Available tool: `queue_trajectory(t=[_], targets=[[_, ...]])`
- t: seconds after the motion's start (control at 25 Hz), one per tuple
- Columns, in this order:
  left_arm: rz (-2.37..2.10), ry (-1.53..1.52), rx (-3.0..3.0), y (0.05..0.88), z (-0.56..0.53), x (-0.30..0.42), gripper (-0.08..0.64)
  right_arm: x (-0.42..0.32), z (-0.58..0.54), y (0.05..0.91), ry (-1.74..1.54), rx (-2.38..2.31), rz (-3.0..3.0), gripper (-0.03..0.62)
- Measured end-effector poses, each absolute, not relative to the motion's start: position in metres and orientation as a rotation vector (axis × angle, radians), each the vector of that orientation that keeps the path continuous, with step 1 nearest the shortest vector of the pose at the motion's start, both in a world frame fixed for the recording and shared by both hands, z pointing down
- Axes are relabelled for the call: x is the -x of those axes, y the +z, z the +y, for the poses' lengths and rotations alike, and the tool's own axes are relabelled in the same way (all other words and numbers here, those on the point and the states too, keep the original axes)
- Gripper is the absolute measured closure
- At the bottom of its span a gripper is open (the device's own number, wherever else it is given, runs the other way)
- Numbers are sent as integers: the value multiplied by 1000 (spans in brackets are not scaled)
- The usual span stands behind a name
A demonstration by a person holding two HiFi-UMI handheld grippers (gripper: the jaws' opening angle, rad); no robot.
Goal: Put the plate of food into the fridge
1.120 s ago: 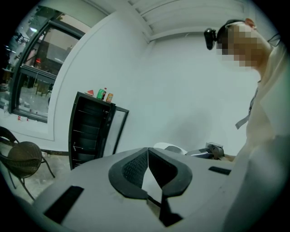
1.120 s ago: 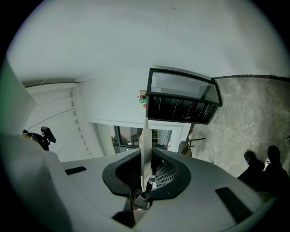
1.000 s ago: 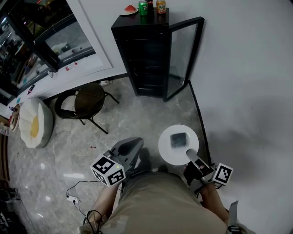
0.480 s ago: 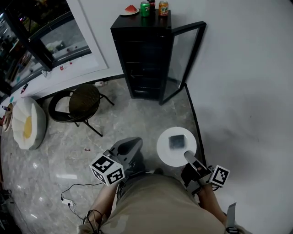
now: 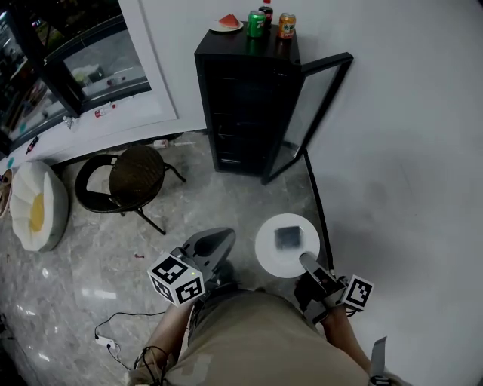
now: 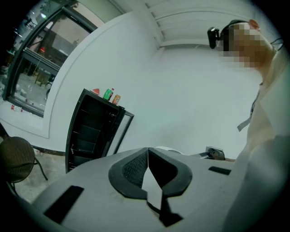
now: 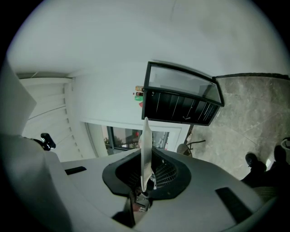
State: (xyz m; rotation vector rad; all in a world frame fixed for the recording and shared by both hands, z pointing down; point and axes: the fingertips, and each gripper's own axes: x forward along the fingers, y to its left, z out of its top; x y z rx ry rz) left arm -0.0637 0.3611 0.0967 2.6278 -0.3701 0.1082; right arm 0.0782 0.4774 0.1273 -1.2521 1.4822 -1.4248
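Before open fridge (image 5: pixel 243 105), right gripper (image 5: pixel 304 261) fingers gripping plate (image 5: pixel 269 250) of food (image 5: pixel 287 238), left gripper (image 6: pixel 148 150) fingers closed.

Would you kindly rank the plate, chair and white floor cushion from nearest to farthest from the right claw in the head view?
1. plate, gripped at its rim by the right claw
2. chair, ahead on the left
3. white cushion, far left edge

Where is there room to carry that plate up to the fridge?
The bare floor between the chair and the open door leads straight to the fridge. Its top is crowded with cans and a watermelon slice.
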Motion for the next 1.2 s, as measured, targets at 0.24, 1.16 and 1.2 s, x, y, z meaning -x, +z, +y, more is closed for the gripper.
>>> queue_trajectory(t=[0.24, 1.16, 1.2], targets=[[-346, 82, -2607, 102, 329, 78, 549, -65, 444, 126, -1433, 1268, 1482, 554], [-383, -3, -2556, 112, 237, 139, 548, -13, 333, 123, -1470, 1123, 1508, 555], [-386, -5, -2552, 113, 235, 139, 548, -13, 330, 124, -1480, 1125, 1510, 554]])
